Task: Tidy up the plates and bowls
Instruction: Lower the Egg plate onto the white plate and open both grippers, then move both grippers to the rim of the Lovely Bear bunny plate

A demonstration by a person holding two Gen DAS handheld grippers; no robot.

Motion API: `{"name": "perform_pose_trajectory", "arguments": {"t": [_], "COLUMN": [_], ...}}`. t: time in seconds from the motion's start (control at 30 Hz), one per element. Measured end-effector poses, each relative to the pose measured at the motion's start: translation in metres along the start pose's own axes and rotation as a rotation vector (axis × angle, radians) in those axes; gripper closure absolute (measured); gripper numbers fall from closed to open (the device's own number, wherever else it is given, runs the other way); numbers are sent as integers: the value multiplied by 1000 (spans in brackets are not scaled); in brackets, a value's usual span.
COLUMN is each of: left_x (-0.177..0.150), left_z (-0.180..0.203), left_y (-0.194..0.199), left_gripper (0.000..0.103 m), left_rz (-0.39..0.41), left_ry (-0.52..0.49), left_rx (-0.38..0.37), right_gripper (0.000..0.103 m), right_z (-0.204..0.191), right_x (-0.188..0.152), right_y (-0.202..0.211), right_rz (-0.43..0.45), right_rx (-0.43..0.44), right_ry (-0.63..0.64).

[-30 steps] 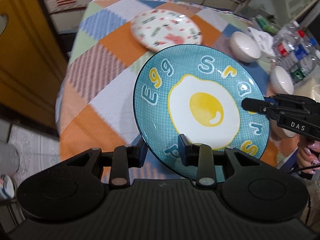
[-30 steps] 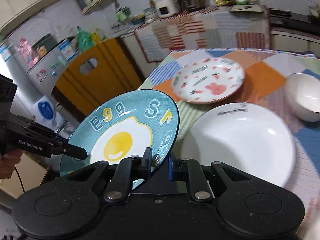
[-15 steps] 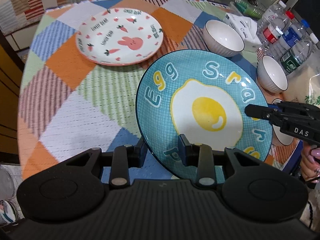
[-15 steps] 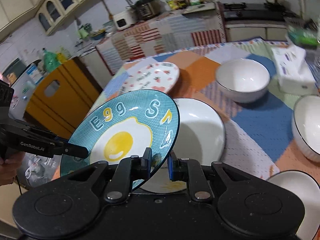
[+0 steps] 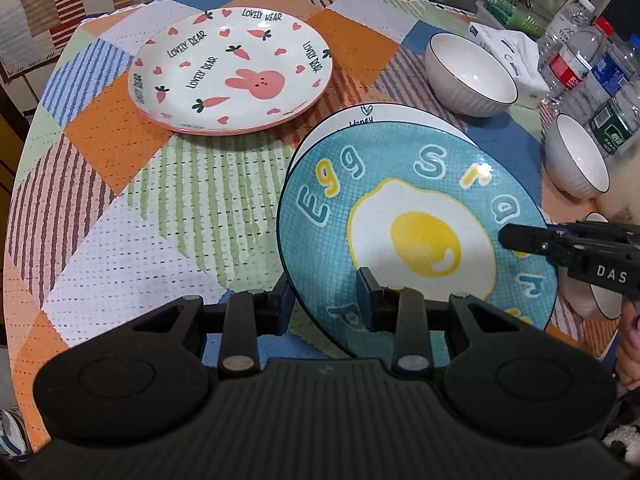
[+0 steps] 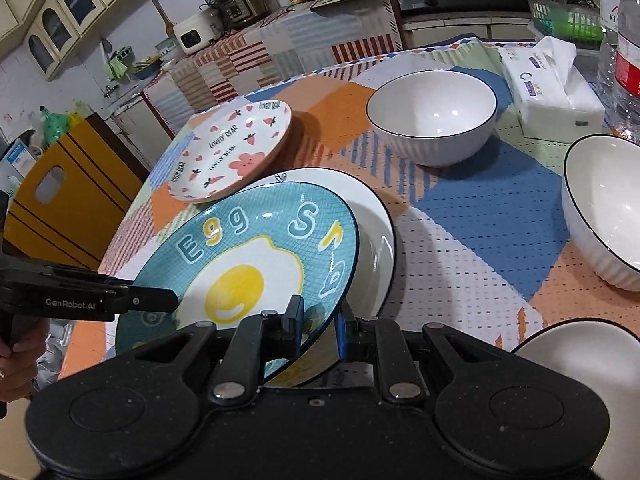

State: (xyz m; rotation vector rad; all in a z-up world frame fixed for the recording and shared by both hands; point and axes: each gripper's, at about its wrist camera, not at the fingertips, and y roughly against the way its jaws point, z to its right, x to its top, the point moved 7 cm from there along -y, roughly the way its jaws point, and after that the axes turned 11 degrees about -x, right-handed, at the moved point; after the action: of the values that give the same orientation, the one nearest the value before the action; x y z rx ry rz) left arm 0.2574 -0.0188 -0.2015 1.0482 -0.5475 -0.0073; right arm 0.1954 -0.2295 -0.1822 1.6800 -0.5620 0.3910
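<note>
The blue plate [image 5: 420, 236], printed with a fried egg, is gripped at opposite rims by both grippers. The left gripper [image 5: 326, 304] is closed on the near rim, one finger under the plate and one on its face. The right gripper [image 6: 318, 326] is clamped narrowly on the other rim, its jaws nearly together with the edge between them. The blue plate is held tilted over the white plate [image 6: 376, 236], which lies on the tablecloth [image 5: 120, 216]; only a crescent of the white plate is exposed, and contact between the two cannot be told.

Beyond the blue plate, the rabbit plate [image 5: 232, 72] is seen flat on the cloth. Two white bowls [image 6: 432, 116] and a tissue pack [image 6: 552, 88] stand past the white plate.

Left wrist view only: water bottles [image 5: 580, 60] beside the bowls. Right wrist view only: a third bowl rim [image 6: 580, 360] beside the blue plate, a counter with a cooker [image 6: 240, 0], and a hand [image 6: 16, 364] on the left gripper's handle.
</note>
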Motion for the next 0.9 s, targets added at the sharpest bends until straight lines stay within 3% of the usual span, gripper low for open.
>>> {"name": "perform_pose_trajectory", "arguments": {"t": [0.23, 0.37, 0.47, 0.63, 0.7, 0.8, 0.9], "left_x": [5, 4, 4, 4, 5, 7, 11], "left_z": [-2, -5, -6, 6, 7, 4, 0], "left_y": [-10, -12, -14, -20, -21, -18, -4], "left_gripper": [72, 72, 72, 72, 71, 72, 72], "left_rz": [-37, -58, -75, -98, -100, -106, -84], "left_ry": [19, 47, 66, 2, 0, 28, 80], "left_rx": [11, 18, 21, 59, 83, 64, -2], "right_gripper": [80, 73, 66, 64, 64, 64, 65], "right_z": [0, -10, -22, -28, -25, -21, -19], "right_x": [2, 0, -4, -9, -9, -8, -5], "right_y": [-5, -4, 0, 1, -2, -3, 0], "right_rz": [-1, 6, 22, 35, 49, 60, 68], "right_rx": [-51, -96, -157, -311, -333, -327, -340], "right_ry": [43, 129, 217, 354, 360, 354, 348]}}
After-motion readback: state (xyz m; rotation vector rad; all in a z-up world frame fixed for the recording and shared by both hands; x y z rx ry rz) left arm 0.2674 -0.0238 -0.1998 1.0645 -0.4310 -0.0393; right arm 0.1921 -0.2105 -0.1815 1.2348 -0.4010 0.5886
